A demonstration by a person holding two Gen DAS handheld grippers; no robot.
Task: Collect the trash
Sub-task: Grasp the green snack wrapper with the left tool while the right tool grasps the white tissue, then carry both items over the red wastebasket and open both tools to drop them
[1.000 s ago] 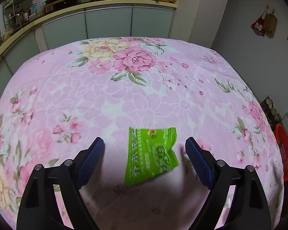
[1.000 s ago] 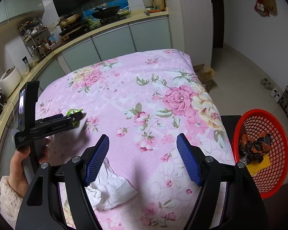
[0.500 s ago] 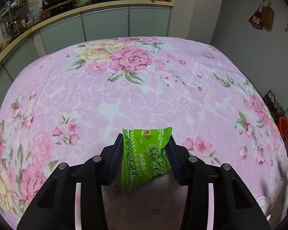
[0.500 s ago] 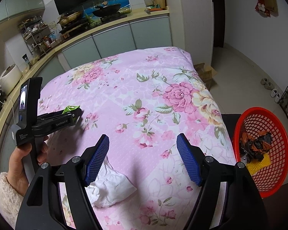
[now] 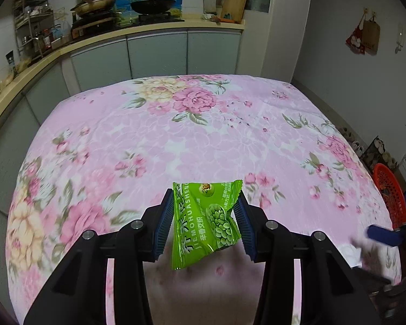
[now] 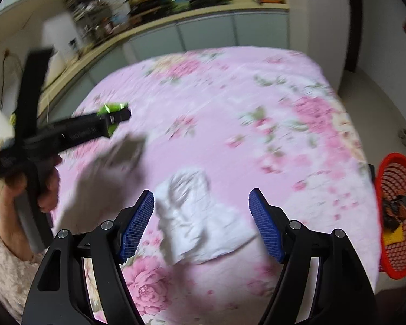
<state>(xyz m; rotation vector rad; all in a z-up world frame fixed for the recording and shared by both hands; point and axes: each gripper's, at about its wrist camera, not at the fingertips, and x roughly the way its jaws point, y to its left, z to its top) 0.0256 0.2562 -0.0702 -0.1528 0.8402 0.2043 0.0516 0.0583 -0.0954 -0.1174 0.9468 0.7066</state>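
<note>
Above the flowered tabletop (image 5: 203, 140), in the left wrist view, our left claw (image 5: 204, 216) is clamping the green snack packet (image 5: 205, 222). In the right wrist view, our right claw (image 6: 201, 224) is hanging apart over the white tissue (image 6: 195, 216), the red basket (image 6: 400, 216) beside the tabletop's right edge.

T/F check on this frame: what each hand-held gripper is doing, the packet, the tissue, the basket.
1. The left hand-held gripper clamps a green snack packet. True.
2. The packet lies flat on the floral cloth. False: it is lifted clear.
3. The right hand-held gripper holds the white tissue. False: open, tissue on the cloth.
4. The red basket already holds trash. True.
5. The basket sits on the cloth. False: beside it, lower.
</note>
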